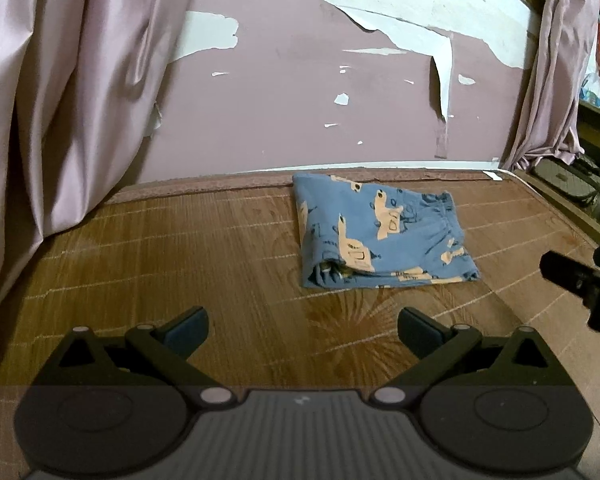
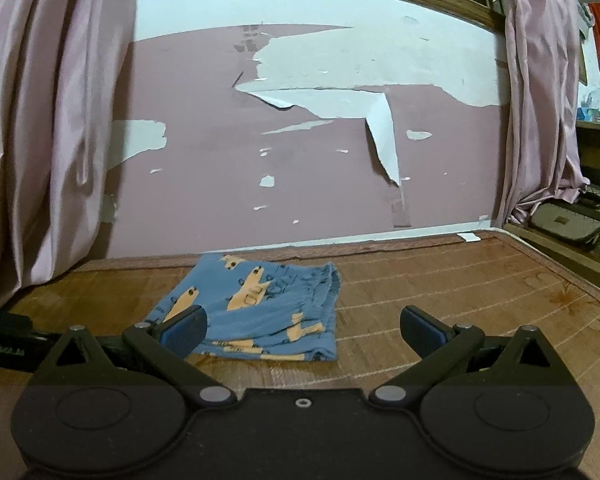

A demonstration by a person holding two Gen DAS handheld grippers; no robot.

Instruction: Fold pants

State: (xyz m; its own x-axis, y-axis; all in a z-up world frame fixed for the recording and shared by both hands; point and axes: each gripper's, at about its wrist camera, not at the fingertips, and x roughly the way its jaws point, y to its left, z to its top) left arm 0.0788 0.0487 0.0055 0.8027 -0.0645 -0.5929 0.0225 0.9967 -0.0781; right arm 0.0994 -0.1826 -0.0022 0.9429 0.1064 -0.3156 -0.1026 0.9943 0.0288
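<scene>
The blue pants (image 1: 380,232) with an orange print lie folded into a compact rectangle on the brown woven mat (image 1: 180,248), close to the far wall. My left gripper (image 1: 302,330) hovers open in front of them, nothing between its fingers. In the right wrist view the same folded pants (image 2: 268,308) lie just ahead and slightly left of my open right gripper (image 2: 303,330), whose left fingertip (image 2: 184,330) overlaps their near left corner in the image. The right gripper's dark body (image 1: 584,284) shows at the right edge of the left wrist view.
A pink wall with peeling paint (image 1: 320,92) rises directly behind the mat. Pink curtains hang at the left (image 1: 60,100) and right (image 1: 552,80). Bags and clutter (image 2: 572,224) sit beyond the mat's right edge. Bare mat (image 2: 460,288) stretches right of the pants.
</scene>
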